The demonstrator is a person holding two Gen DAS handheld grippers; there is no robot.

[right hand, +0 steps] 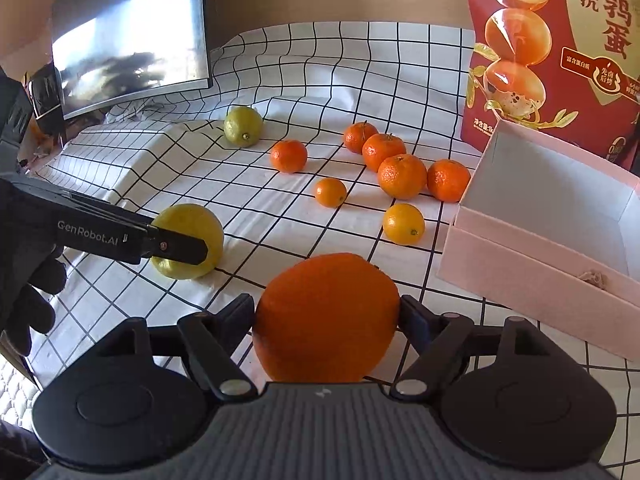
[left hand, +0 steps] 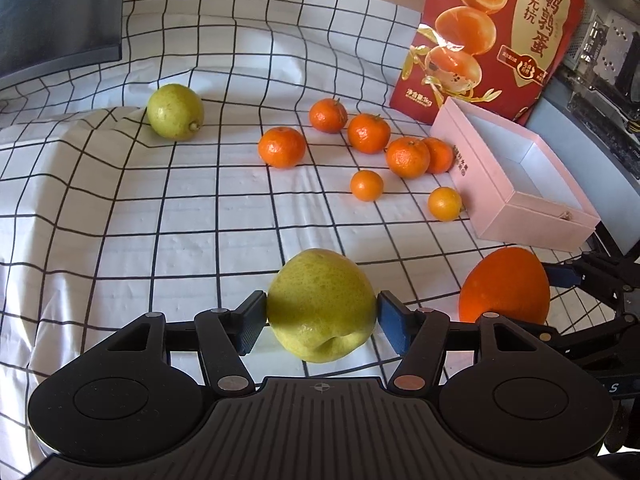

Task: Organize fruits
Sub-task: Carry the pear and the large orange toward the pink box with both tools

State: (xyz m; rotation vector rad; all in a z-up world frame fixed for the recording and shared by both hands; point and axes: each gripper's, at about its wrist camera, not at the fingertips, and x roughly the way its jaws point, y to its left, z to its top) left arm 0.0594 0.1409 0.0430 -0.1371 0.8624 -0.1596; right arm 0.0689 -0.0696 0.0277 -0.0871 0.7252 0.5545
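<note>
My left gripper (left hand: 322, 316) is shut on a yellow-green pear (left hand: 320, 300), near the checked cloth at the front; it also shows in the right wrist view (right hand: 192, 232). My right gripper (right hand: 326, 316) is shut on a large orange (right hand: 326, 316), seen to the right in the left wrist view (left hand: 504, 286). A second pear (left hand: 175, 111) lies at the far left. Several tangerines (left hand: 282, 147) and small kumquats (left hand: 367, 185) lie mid-cloth beside an open pink box (left hand: 516, 208).
A red snack bag (left hand: 488, 32) stands behind the box. A monitor (right hand: 128, 36) stands at the back left. The checked cloth (left hand: 160, 216) has a raised fold at the left. Dark equipment (left hand: 608, 60) sits at the far right.
</note>
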